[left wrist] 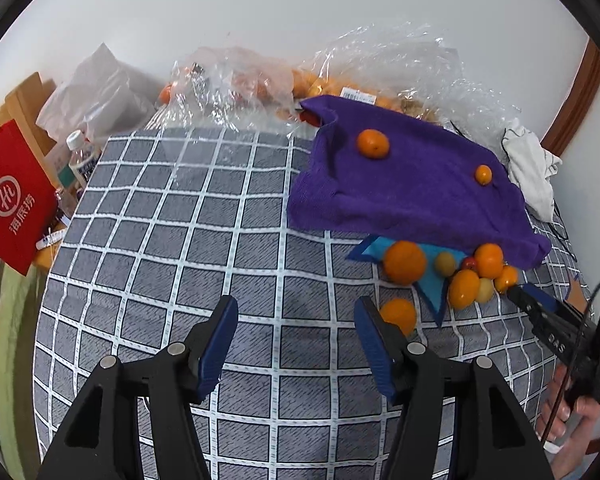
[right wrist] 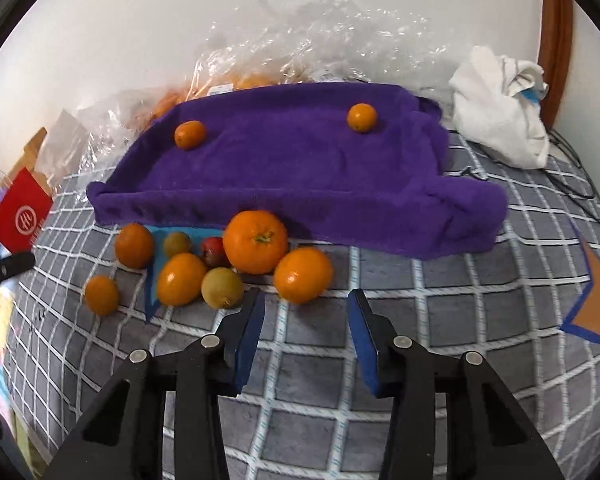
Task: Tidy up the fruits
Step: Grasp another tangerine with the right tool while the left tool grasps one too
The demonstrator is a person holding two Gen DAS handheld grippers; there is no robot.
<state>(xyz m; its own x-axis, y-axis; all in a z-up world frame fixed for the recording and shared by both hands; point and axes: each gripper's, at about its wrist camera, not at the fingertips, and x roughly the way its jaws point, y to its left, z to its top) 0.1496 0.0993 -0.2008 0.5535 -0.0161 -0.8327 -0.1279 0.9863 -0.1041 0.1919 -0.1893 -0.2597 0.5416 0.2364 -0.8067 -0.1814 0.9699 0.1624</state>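
Note:
A purple towel (right wrist: 300,168) lies on the checked cloth with two small oranges (right wrist: 362,117) (right wrist: 189,134) on it; it also shows in the left wrist view (left wrist: 412,184). In front of it sits a cluster of fruit: a big orange (right wrist: 256,246), several smaller oranges, yellowish fruits (right wrist: 222,288) and a small red one (right wrist: 214,250). My right gripper (right wrist: 304,308) is open and empty, its tips just before an orange (right wrist: 303,275). My left gripper (left wrist: 296,320) is open and empty; an orange (left wrist: 400,314) lies just right of its right finger.
Clear plastic bags of fruit (left wrist: 260,80) lie at the back by the wall. A white cloth (right wrist: 504,108) lies at the right, with black cables beside it. A red bag (left wrist: 12,200) and bottles stand off the left edge. A blue mat (right wrist: 156,280) lies under the cluster.

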